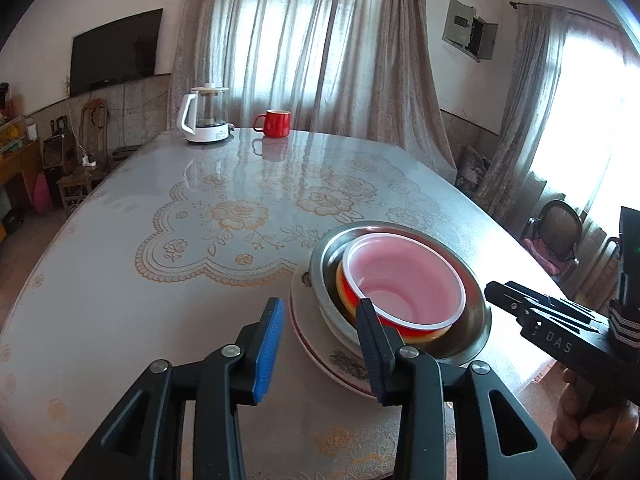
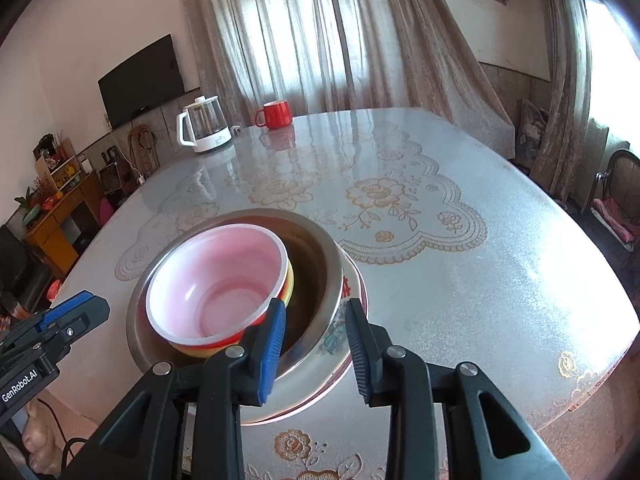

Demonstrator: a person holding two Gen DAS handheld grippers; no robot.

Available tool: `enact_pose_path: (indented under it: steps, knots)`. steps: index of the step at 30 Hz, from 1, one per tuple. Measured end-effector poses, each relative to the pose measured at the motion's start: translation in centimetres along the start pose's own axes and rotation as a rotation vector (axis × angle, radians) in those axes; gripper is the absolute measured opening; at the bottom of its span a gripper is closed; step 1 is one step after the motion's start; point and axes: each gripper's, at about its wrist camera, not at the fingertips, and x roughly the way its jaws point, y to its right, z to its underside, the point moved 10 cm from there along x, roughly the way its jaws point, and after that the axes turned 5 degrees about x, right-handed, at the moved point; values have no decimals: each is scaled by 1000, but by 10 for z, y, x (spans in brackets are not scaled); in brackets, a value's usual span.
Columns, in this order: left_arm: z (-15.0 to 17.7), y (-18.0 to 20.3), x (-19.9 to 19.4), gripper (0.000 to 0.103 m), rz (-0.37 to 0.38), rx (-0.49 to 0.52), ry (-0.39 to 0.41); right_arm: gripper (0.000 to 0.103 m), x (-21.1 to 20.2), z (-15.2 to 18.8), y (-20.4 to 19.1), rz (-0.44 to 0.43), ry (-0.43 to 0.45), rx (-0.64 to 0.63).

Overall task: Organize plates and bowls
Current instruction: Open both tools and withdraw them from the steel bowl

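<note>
A stack stands near the table's front edge: a red plastic bowl with a white-pink inside (image 1: 404, 280) (image 2: 218, 280) sits in a yellow bowl (image 2: 289, 280), inside a steel bowl (image 1: 474, 316) (image 2: 316, 256), on a flowered white plate (image 1: 340, 364) (image 2: 340, 332). My left gripper (image 1: 318, 354) is open, its jaws astride the stack's left rim. My right gripper (image 2: 316, 350) is open, its jaws astride the steel bowl's right rim. Each gripper also shows in the other view, the right gripper (image 1: 520, 304) and the left gripper (image 2: 68, 316).
A white-and-glass kettle (image 1: 204, 116) (image 2: 206, 126) and a red mug (image 1: 274, 123) (image 2: 276, 115) stand at the table's far edge. The table (image 1: 160, 280) (image 2: 480, 280) has a glossy lace-patterned cover. A chair (image 1: 558, 232) stands to the right.
</note>
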Motion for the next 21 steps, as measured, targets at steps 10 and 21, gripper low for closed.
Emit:
enact_pose_path:
  steps: [10,21]
  knots:
    - [12,-29,-14,70,-204,-30,44,42,-41,14,-24,76,166,10]
    - [9,-19,-22,93,-200,-10,82,51,-46,17,-33,109,200,0]
